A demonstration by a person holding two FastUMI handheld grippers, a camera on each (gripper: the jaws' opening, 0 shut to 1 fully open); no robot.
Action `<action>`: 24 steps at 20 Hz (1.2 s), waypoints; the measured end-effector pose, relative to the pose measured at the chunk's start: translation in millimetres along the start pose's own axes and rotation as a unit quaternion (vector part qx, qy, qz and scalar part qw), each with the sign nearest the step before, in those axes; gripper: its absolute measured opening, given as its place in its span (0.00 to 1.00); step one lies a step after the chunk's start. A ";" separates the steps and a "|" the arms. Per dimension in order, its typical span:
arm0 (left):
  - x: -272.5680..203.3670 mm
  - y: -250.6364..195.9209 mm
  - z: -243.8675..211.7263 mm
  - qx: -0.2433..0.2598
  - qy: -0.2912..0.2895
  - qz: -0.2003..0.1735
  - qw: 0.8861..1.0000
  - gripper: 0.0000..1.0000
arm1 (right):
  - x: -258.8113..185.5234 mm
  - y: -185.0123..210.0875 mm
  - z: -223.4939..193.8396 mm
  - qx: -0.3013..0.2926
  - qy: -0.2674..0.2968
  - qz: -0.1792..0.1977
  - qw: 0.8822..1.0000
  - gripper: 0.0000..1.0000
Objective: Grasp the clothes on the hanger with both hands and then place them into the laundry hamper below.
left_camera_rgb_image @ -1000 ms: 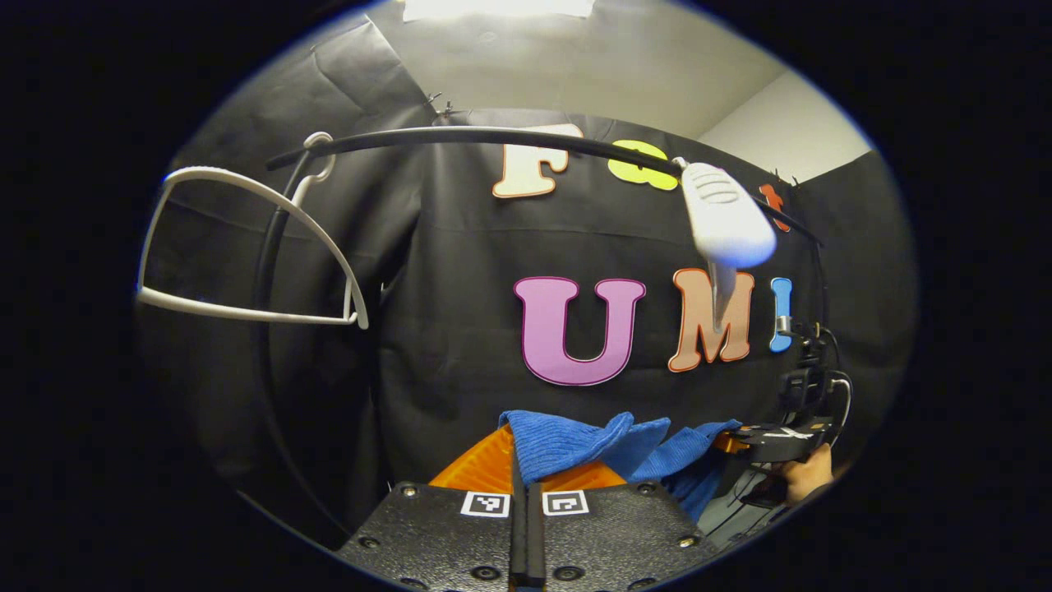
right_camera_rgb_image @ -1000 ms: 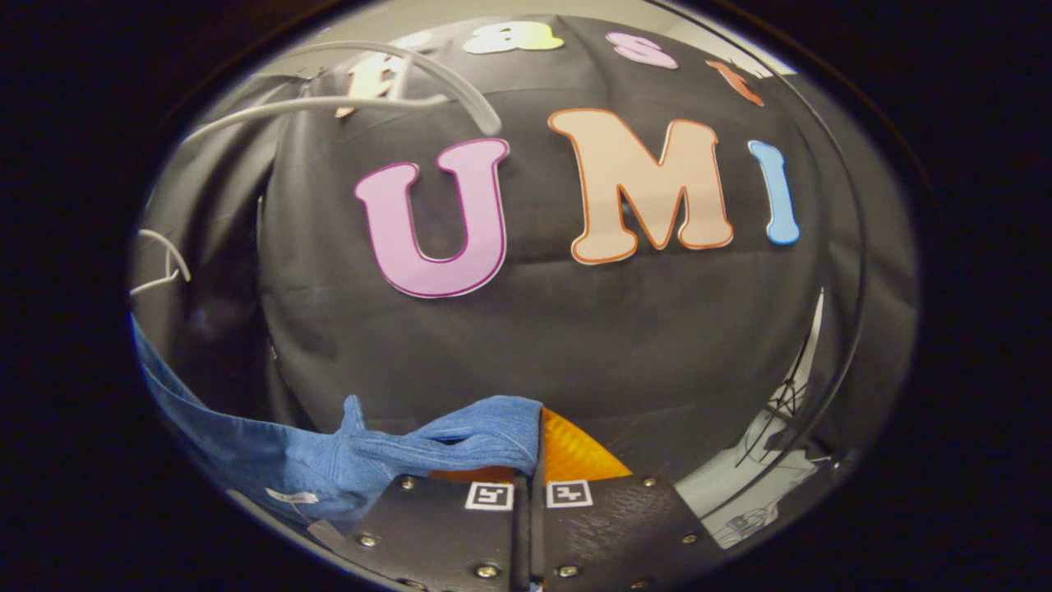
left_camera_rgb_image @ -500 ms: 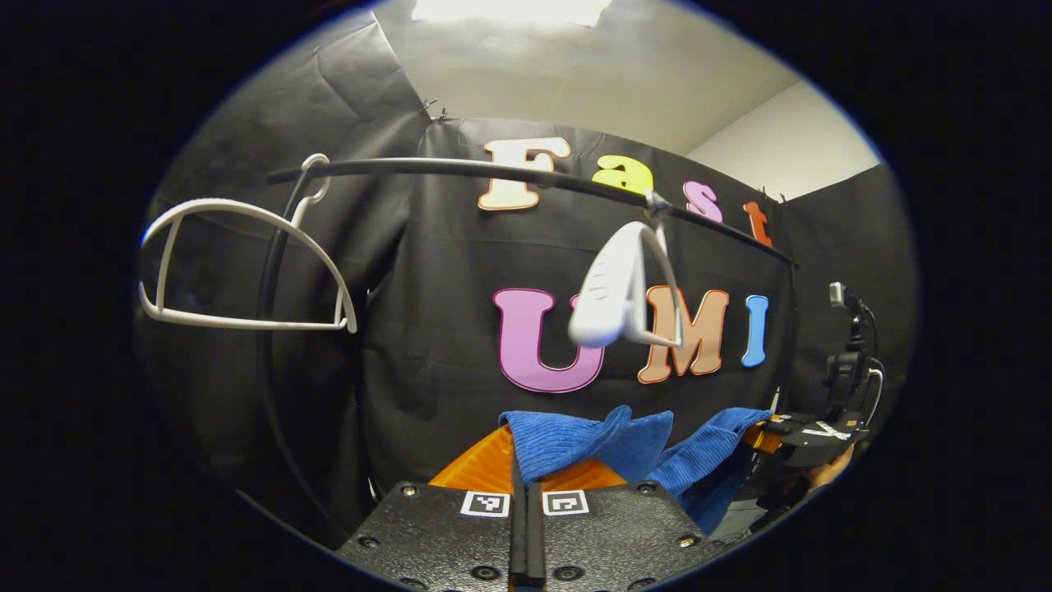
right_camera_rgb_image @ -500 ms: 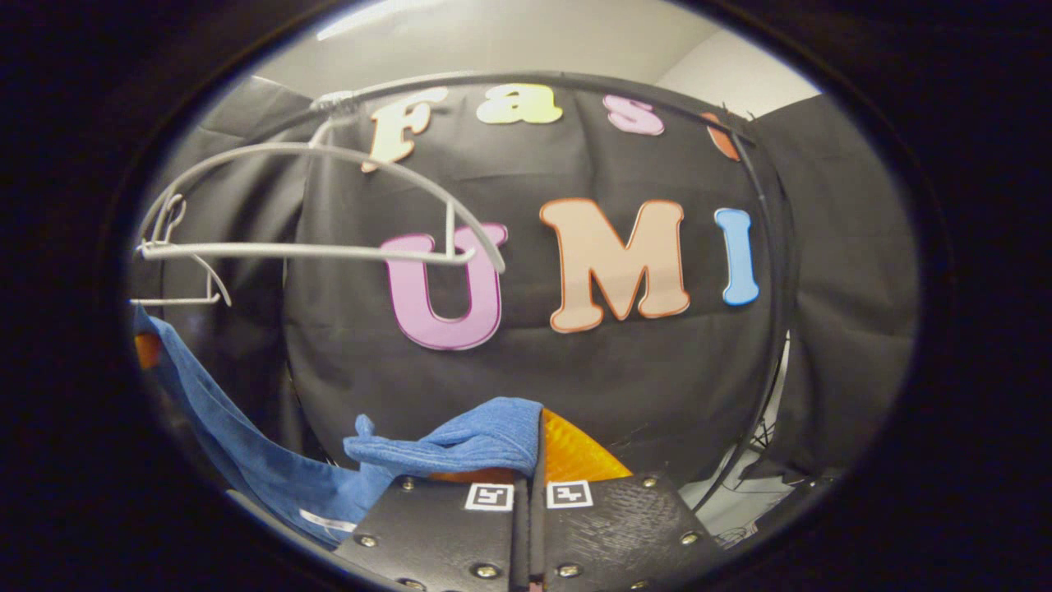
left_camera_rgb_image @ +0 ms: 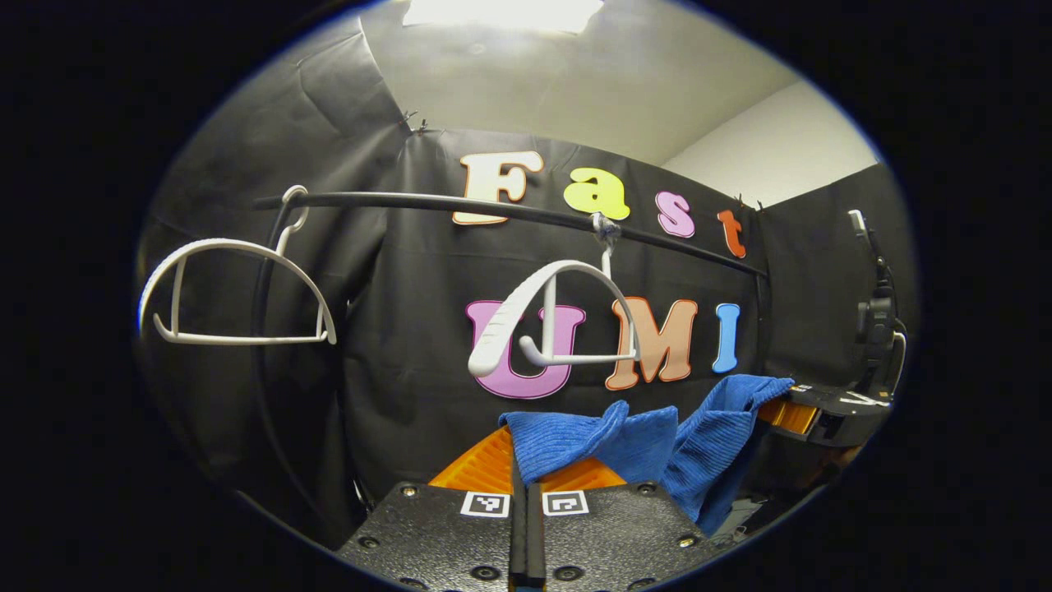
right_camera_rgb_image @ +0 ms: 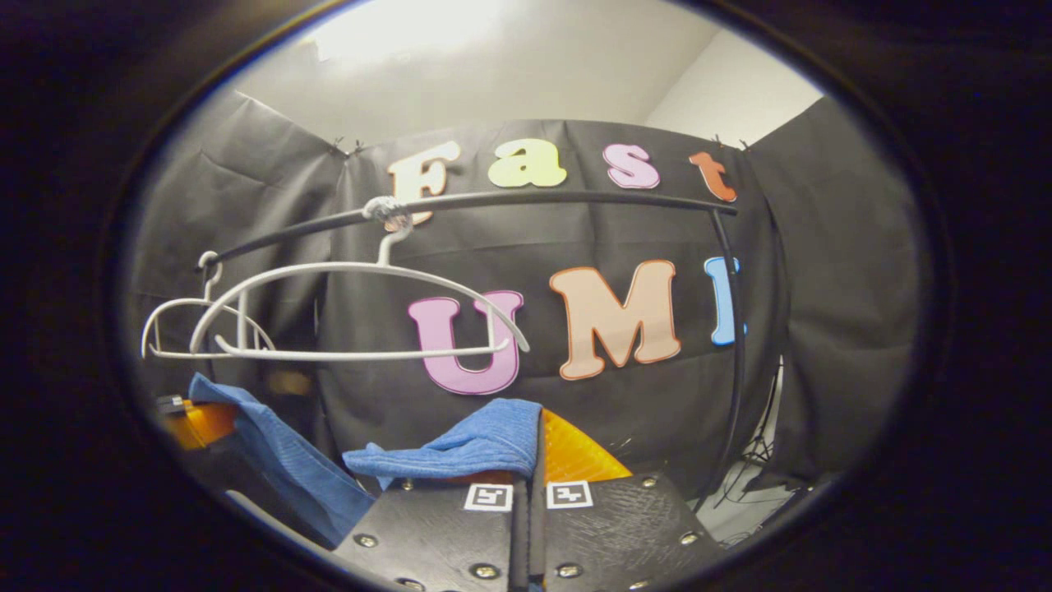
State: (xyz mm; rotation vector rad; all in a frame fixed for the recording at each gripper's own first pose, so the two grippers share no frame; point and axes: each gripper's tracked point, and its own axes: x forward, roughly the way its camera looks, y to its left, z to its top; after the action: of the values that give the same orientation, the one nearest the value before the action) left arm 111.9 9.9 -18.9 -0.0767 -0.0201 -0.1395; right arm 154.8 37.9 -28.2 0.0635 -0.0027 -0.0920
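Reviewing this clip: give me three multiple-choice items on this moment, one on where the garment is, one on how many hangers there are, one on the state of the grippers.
1. Where is the blue garment?
A. draped on a hanger
B. stretched between the two grippers
C. lying on the floor

2. How many white hangers hang on the black rail?
A. one
B. two
C. four

3. How does the left gripper stand?
A. wide open, holding nothing
B. shut on a hanger
C. shut on the garment

Answers: 1 B, the cloth runs from the left gripper across to the right gripper. 2 B, the left hanger and the middle hanger both hang bare. 3 C, its fingers meet with blue cloth pinched between them.
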 end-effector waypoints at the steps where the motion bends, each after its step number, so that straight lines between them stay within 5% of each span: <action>1: -2.5 -4.7 2.9 0.000 -0.004 -0.003 1.000 0.00 | -7.9 6.6 0.6 0.005 0.000 0.010 1.000 0.01; 8: -0.3 -32.5 0.6 0.005 -0.010 -0.026 1.000 0.00 | -33.7 41.4 -4.2 0.049 0.000 0.058 0.997 0.04; 17: 24.1 -43.2 -30.1 -0.012 0.006 -0.040 0.999 0.00 | -24.5 30.4 -29.9 0.066 0.005 0.037 0.997 0.01; 24: 43.8 -48.7 -76.3 -0.001 0.020 -0.046 0.999 0.01 | -5.7 34.7 -74.2 0.078 0.025 0.063 0.995 0.01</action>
State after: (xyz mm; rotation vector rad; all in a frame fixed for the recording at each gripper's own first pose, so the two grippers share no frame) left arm 149.5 -50.2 -90.2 -0.0747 0.0172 -0.2338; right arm 152.8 77.6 -100.1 0.2218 0.0359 0.0366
